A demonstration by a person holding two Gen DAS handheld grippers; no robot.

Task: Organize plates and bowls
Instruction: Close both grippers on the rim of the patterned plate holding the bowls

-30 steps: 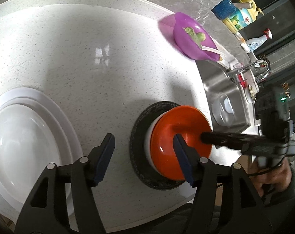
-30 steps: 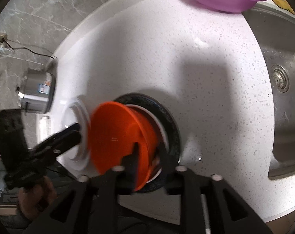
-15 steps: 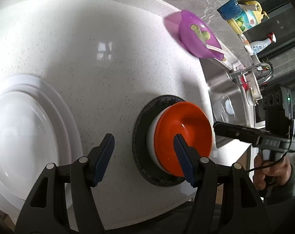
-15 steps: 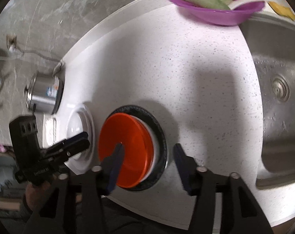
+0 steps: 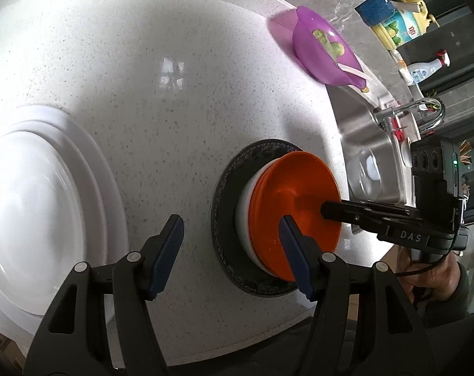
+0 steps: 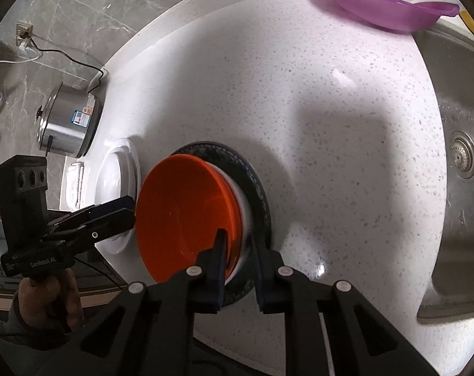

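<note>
The right gripper [image 6: 238, 263] pinches the stacked orange bowl [image 6: 186, 216] and white bowl's rims near the bench's front edge. The left gripper [image 5: 227, 250] hovers open. Next, probably lift the stack clear.

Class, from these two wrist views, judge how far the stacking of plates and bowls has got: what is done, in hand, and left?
Done: orange bowl nests in a white bowl on the dark plate. In hand: the right gripper is closed on both bowls' rims. Left: the white plates sit apart; the left gripper is open, holding nothing.
</note>
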